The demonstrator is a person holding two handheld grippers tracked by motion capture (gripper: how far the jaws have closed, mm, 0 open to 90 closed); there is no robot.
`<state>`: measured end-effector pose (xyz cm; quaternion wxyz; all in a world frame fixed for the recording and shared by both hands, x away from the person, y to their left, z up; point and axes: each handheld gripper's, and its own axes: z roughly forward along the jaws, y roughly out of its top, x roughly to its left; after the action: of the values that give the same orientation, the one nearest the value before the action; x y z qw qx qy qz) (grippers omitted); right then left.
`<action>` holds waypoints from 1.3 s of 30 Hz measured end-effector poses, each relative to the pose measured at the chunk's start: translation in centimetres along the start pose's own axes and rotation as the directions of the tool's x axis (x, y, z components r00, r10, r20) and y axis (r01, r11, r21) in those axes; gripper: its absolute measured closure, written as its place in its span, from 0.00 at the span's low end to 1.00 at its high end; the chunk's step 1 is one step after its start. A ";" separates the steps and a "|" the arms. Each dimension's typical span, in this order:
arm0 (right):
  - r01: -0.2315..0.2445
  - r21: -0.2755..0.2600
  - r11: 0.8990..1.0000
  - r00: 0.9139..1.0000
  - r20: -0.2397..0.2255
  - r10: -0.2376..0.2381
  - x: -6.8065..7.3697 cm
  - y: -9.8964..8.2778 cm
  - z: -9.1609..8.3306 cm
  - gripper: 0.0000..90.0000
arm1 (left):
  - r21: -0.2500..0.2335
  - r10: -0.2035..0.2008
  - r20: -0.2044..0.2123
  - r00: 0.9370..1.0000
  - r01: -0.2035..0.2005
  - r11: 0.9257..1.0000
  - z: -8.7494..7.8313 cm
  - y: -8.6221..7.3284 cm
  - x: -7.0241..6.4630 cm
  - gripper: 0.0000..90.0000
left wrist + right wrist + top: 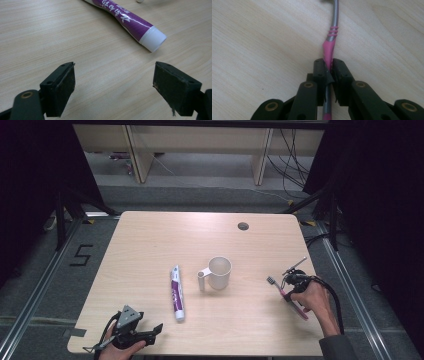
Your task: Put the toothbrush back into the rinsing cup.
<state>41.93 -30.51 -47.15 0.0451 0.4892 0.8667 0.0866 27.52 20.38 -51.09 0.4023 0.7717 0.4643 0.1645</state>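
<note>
Toothbrush [329, 47], pink and grey, sits pinched in the right gripper [329, 68] above the table [150, 240]. Left gripper [113, 85] is spread wide near the toothpaste tube [130, 21].

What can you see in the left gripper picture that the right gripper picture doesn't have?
The left gripper view has the purple toothpaste tube with its white cap, lying beyond the open left gripper. The right gripper view has a pink and grey toothbrush, pinched by the shut right gripper. Both show the light wooden table.
</note>
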 end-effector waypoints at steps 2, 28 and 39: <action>0.019 0.011 1.000 1.000 0.006 -0.019 0.1 0.2 0.0 0.91 | 0.001 0.003 0.002 1.000 -0.003 1.000 0.0 0.0 0.0 0.20; 0.122 -0.045 0.992 0.992 0.025 -0.121 0.4 0.6 -2.2 0.93 | 0.001 -0.001 0.005 1.000 0.001 1.000 0.1 0.0 0.0 0.20; 0.108 -0.291 0.951 0.994 0.003 -0.112 1.3 0.6 -6.5 0.93 | -0.001 0.001 0.002 1.000 -0.001 1.000 0.0 0.0 0.0 0.20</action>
<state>40.71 -29.77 -40.63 0.1156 0.4275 0.8708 0.2135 27.55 20.39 -51.14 0.4030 0.7719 0.4634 0.1643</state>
